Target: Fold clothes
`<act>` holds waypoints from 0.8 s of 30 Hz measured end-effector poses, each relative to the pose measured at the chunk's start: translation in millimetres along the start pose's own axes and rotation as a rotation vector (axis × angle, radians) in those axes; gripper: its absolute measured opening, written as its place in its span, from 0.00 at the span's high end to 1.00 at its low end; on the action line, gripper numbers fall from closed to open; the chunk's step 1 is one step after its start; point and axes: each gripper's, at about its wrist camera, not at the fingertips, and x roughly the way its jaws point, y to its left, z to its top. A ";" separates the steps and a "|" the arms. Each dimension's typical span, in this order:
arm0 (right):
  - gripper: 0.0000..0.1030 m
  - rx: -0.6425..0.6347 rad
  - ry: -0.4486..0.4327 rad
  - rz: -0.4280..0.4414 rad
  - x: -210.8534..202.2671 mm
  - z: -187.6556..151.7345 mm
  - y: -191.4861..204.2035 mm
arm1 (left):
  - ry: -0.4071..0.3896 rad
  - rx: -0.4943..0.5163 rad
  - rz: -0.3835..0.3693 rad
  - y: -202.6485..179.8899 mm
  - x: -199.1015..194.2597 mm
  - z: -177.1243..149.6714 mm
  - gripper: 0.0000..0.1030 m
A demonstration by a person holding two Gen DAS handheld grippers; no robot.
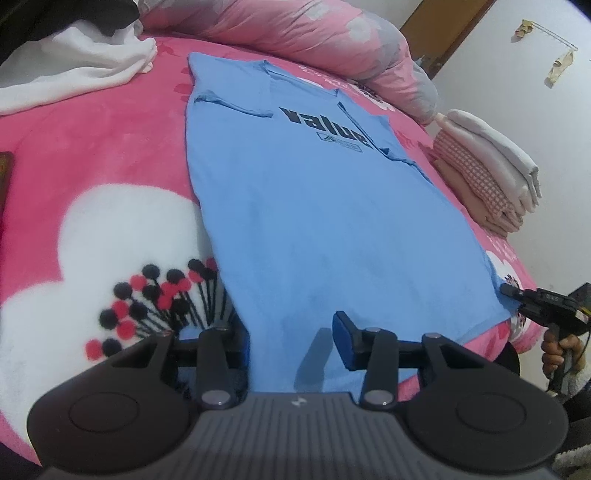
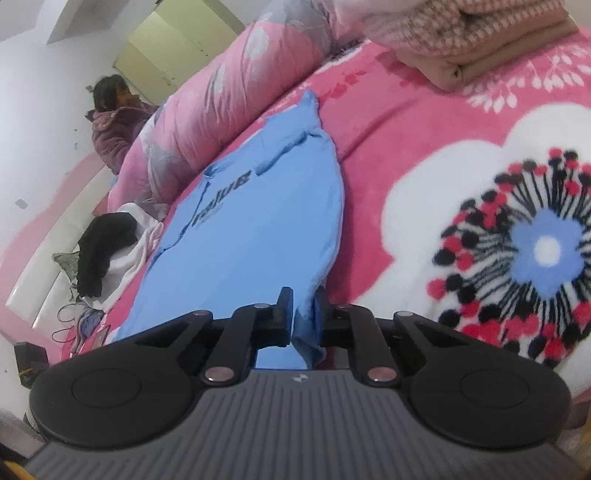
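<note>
A light blue T-shirt (image 1: 314,206) with black lettering lies flat on the pink flowered blanket (image 1: 110,147), its sleeves folded inward. My left gripper (image 1: 286,328) is at the near hem's left corner. Its jaws stand apart with the hem's cloth lying between them, and the pads do not press it. At the hem's right corner, my right gripper (image 1: 517,295) is held by a hand (image 1: 557,350). In the right wrist view the right gripper (image 2: 303,306) is shut on a bunched corner of the blue T-shirt (image 2: 251,229).
A stack of folded clothes (image 1: 491,173) sits at the bed's right edge. A rolled pink quilt (image 1: 295,33) lies behind the shirt. A white garment (image 1: 74,70) and a black one (image 2: 103,243) lie at the far left. A person (image 2: 114,122) sits beyond the quilt.
</note>
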 end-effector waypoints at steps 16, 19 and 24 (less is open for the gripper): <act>0.96 0.014 -0.051 -0.043 5.0 -5.6 3.2 | -0.043 -0.004 -0.011 6.6 -10.4 -12.7 0.70; 0.96 0.011 -0.075 -0.031 2.2 -5.5 7.3 | -0.057 0.015 -0.006 5.0 -12.8 -15.0 0.75; 0.96 0.016 -0.104 -0.027 -2.1 -1.2 14.2 | -0.102 0.005 -0.019 6.5 -20.2 -14.7 0.79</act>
